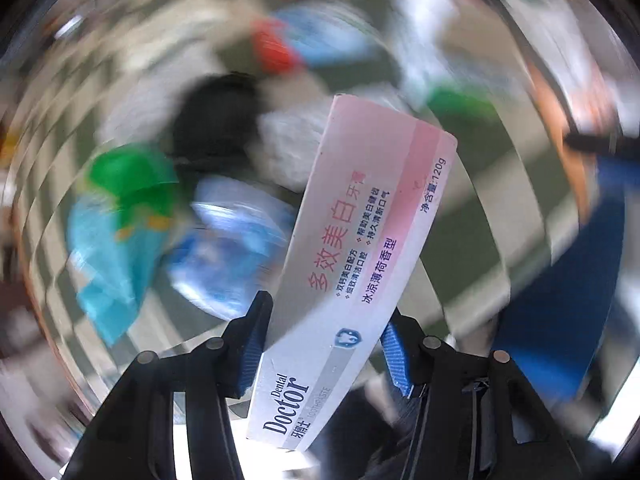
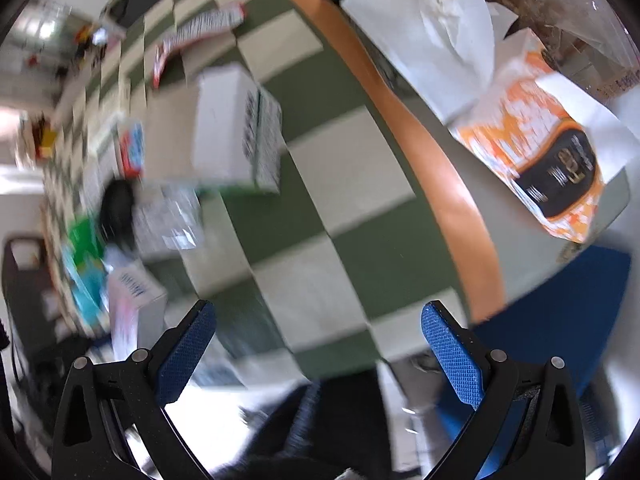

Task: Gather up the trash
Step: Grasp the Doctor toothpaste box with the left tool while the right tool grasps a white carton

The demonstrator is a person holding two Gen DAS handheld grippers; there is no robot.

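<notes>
My left gripper (image 1: 324,344) is shut on a pink and white toothpaste box (image 1: 360,248) and holds it in the air, tilted up to the right. Behind it the view is blurred: green and blue wrappers (image 1: 124,216), a red thing (image 1: 276,50) and a black object (image 1: 216,120) lie on the checkered cloth. My right gripper (image 2: 318,344) is open and empty above the green and white checkered cloth (image 2: 344,184). A bin with an orange rim (image 2: 436,176) at the right holds white paper (image 2: 424,28) and an orange carton (image 2: 548,160).
In the right wrist view a white box (image 2: 236,136), a clear plastic wrapper (image 2: 172,220), a red and blue packet (image 2: 132,152) and a long printed box (image 2: 200,32) lie on the cloth. A blue surface (image 2: 560,320) is below the bin.
</notes>
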